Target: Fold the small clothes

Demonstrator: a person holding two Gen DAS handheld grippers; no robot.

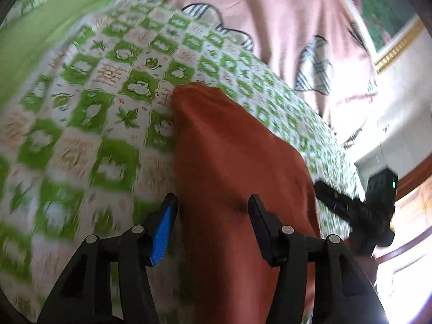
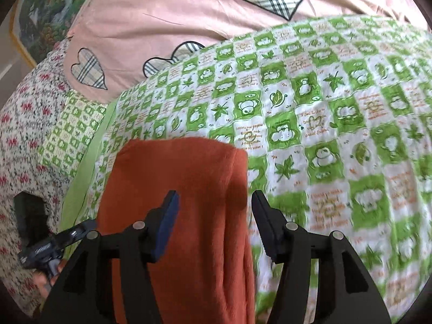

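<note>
The rust-orange soft knit garment [image 2: 175, 189] lies as a long folded strip on the green-and-white checked quilt [image 2: 324, 113] covering the bed. The left tool [image 1: 213, 208] and right tool [image 2: 214, 202] are both spread wide, gripping nothing, each poised over one end of the strip. The fabric appears light, limp and slightly fuzzy; expect sagging and layer slippage. Recommended hold: pinch all layers at the end corners, near the folded edge [image 2: 243, 167].

Matt fleecy orange cloth [image 2: 183, 189] on quilted cotton bedspread [image 2: 324, 135]
</note>
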